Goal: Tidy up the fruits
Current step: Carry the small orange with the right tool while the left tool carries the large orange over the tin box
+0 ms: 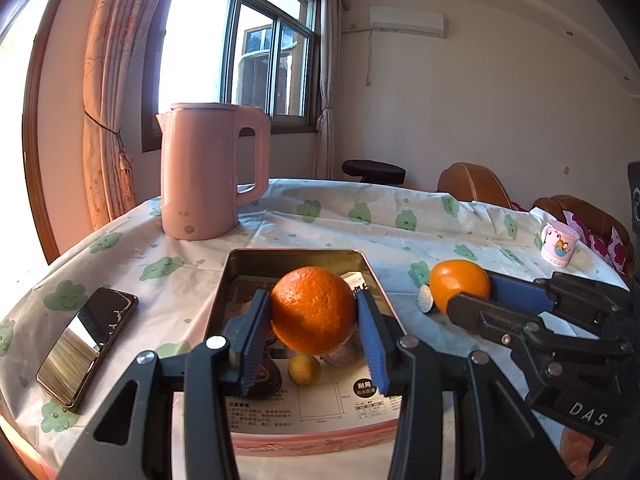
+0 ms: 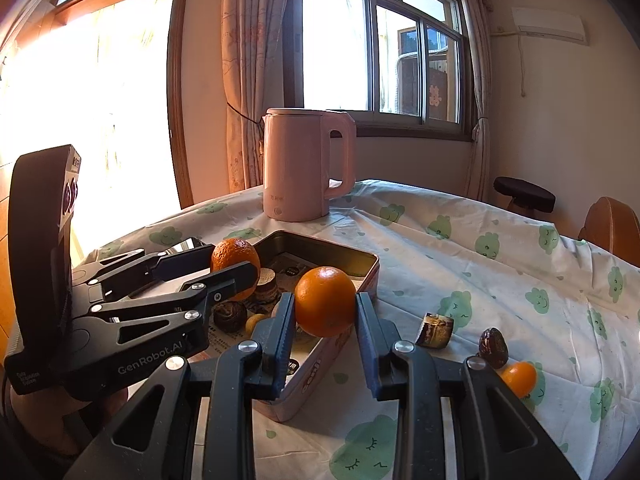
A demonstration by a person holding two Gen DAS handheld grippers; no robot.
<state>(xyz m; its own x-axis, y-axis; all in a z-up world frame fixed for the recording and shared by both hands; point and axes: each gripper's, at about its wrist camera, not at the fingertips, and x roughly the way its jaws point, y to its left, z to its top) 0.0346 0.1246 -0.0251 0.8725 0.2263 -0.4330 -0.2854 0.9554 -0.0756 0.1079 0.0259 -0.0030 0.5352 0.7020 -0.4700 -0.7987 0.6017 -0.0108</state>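
Between each gripper's blue-padded fingers sits a pinched round orange, left gripper [image 1: 316, 316] over the open rectangular metal tin [image 1: 236, 268], right gripper [image 2: 325, 312] beside its rim; smooth peel could slip, dropping fruit outside.

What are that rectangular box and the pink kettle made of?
The box looks like thin tin: dull, brassy metal walls inside with a rolled rim, pink printed outside. The kettle seems matte pink plastic outside, though only its smooth, seamless shell shows.
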